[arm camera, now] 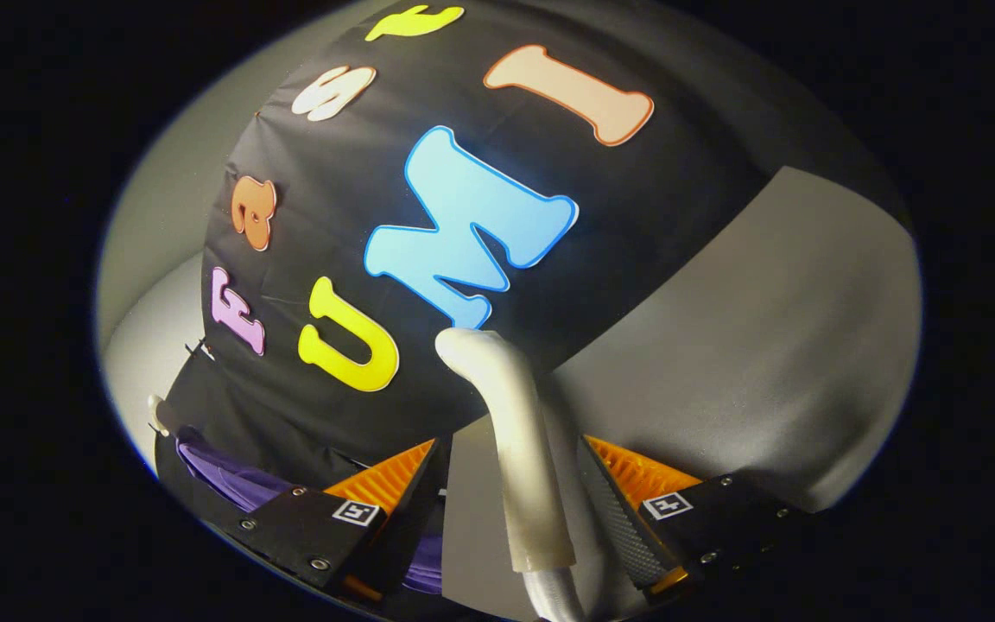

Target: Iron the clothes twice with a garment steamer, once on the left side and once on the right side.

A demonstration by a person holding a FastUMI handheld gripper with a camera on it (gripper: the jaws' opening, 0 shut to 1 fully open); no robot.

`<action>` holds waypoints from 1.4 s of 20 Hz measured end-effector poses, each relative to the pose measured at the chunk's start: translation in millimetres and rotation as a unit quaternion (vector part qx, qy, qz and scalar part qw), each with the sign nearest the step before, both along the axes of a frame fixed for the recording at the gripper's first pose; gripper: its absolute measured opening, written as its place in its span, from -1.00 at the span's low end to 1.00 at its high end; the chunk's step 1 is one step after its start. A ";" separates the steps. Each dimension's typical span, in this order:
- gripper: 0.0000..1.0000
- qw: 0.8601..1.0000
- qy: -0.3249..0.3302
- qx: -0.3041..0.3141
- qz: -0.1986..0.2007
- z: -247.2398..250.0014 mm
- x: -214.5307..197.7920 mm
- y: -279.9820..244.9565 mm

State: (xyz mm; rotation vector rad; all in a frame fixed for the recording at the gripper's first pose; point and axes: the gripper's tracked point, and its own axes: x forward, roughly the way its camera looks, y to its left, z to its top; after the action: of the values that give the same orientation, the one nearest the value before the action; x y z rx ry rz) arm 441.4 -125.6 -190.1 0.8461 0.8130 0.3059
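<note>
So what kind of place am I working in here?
Looks like a staged recording booth, not a home: a black cloth wall, plain grey panels, a purple garment hanging low. The gripper has the white steamer handle between its fingers, contact unclear.

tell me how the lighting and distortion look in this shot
Gripper view: strong fisheye bend, the wall curving like a dome; the steamer between the gripper fingers catches bright glare; the purple cloth beside them sits in shadow; the view is tilted but sharp.

White steamer handle [519, 449], purple garment [230, 479], grey table [748, 345], black cloth wall [662, 199]
</note>
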 end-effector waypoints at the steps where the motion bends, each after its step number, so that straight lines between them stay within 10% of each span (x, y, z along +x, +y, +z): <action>1: 0.88 1.000 0.012 0.011 0.001 -6.1 2.5 3.0; 7: 0.85 0.996 0.057 0.057 0.036 -19.8 -3.3 23.1; 13: -0.06 0.991 0.097 0.081 0.044 -31.6 -8.2 31.6; 18: -0.33 0.995 0.077 0.067 0.022 -26.5 -7.7 27.8; 28: -0.37 0.999 0.003 0.033 -0.020 37.5 -82.6 39.1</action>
State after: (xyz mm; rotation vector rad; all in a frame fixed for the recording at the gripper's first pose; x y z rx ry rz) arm 358.8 -86.5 -152.6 0.9251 0.7935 0.2964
